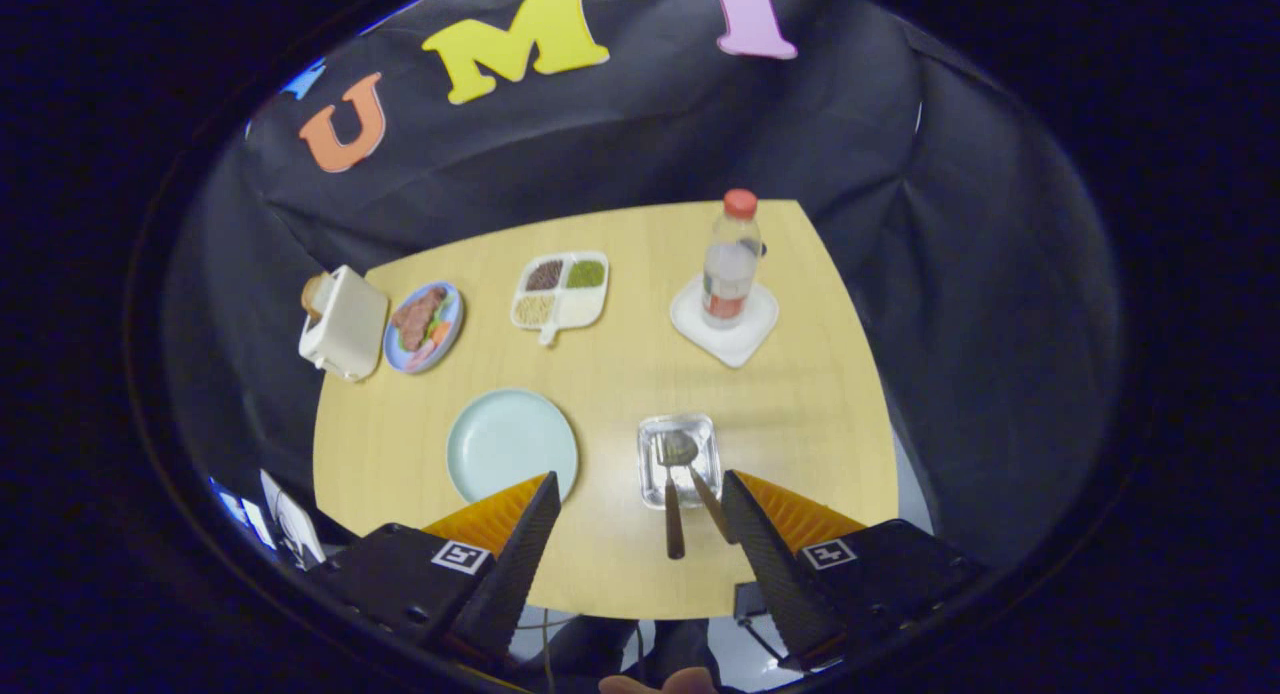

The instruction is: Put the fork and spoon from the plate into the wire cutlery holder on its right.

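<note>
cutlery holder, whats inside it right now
The fork and spoon stand in the cutlery holder, heads down, handles leaning out toward the open gripper. The holder's floor beneath the heads is covered. The plate is bare.

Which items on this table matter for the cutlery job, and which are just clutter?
Job: plate, now bare; holder with fork and spoon in it; open claw.
Clutter: toaster, food plate, divided tray, bottle, coaster.
</note>
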Demonstrator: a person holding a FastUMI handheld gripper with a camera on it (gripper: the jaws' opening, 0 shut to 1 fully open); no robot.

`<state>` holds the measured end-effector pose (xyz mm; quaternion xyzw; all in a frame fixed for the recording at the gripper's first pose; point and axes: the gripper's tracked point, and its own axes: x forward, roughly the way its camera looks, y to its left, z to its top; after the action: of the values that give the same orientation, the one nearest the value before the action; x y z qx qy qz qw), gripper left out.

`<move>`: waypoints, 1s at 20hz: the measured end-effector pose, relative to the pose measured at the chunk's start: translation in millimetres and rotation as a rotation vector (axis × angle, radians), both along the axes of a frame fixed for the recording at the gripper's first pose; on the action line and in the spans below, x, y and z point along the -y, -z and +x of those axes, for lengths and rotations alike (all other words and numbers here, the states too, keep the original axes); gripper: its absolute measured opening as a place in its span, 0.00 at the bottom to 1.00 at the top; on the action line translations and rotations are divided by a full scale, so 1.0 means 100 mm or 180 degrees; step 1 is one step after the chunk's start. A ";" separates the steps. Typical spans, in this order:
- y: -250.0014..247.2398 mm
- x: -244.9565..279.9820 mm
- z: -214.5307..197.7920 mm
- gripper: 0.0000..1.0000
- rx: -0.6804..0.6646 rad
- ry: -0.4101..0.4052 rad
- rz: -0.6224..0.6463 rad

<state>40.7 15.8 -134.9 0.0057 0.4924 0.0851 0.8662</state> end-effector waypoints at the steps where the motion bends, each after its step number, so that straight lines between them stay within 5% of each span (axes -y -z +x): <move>1: -0.16 -0.08 0.09 0.97 0.0245 -0.0059 0.0052; 7: -1.14 -0.34 0.43 0.97 0.1649 -0.0010 0.0360; 12: -1.64 -0.33 0.29 0.96 0.2518 -0.0036 0.0457; 16: -1.83 -0.35 0.14 0.96 0.2894 -0.0200 0.0414; 20: -1.76 -0.44 0.02 0.96 0.2728 -0.0161 0.0564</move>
<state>42.4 59.6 41.3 0.0322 0.0793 0.1429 0.9860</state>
